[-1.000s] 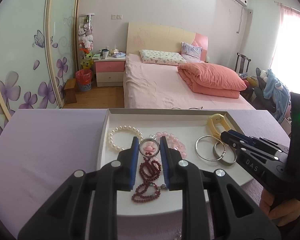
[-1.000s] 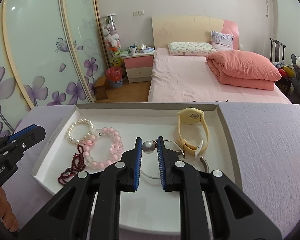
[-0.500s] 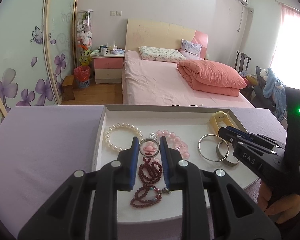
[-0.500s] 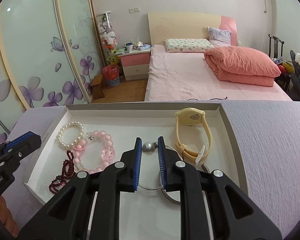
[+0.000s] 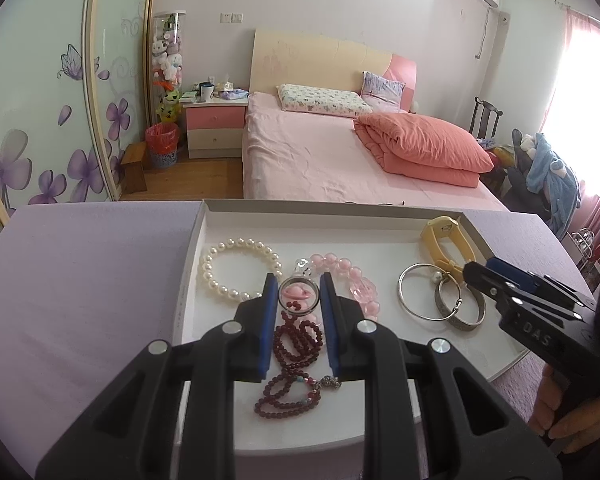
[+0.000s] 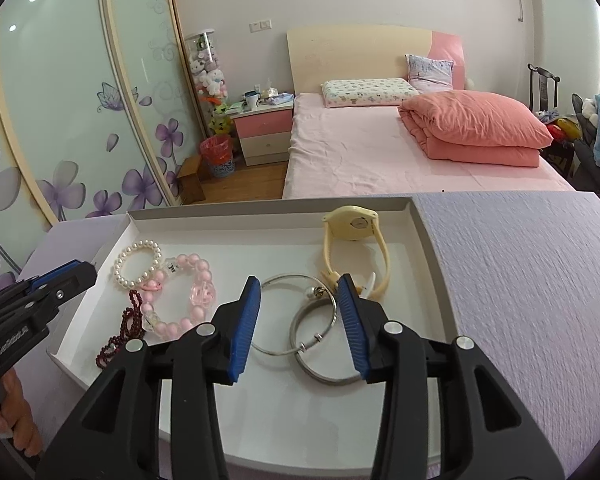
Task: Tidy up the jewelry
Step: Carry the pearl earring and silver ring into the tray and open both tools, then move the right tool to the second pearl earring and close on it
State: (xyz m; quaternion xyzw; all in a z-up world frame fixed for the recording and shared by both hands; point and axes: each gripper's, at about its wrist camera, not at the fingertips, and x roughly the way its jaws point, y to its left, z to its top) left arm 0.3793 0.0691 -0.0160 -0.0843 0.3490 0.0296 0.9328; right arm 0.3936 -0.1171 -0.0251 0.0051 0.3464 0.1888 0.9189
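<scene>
A white tray (image 5: 332,216) (image 6: 260,420) on the purple table holds jewelry. My left gripper (image 5: 299,286) is shut on a small round glass locket (image 5: 299,295) with pink bits inside, above the dark red bead string (image 5: 296,344). My right gripper (image 6: 298,286) is open and empty above a thin silver bangle (image 6: 268,350) and a wider silver bangle (image 6: 320,376). The bangles also show in the left wrist view (image 5: 410,308). A pearl bracelet (image 5: 236,266) (image 6: 136,266), a pink bead bracelet (image 5: 352,272) (image 6: 180,324) and a yellow watch (image 5: 440,240) (image 6: 354,226) lie in the tray.
The purple table (image 5: 80,280) (image 6: 540,300) extends on both sides of the tray. Behind it stand a pink bed (image 5: 320,160), a nightstand (image 5: 214,120) and a flowered wardrobe door (image 6: 60,120).
My right gripper has opened and let go of the small silver bead of the thin bangle, which now lies in the tray. My left gripper still holds the locket.
</scene>
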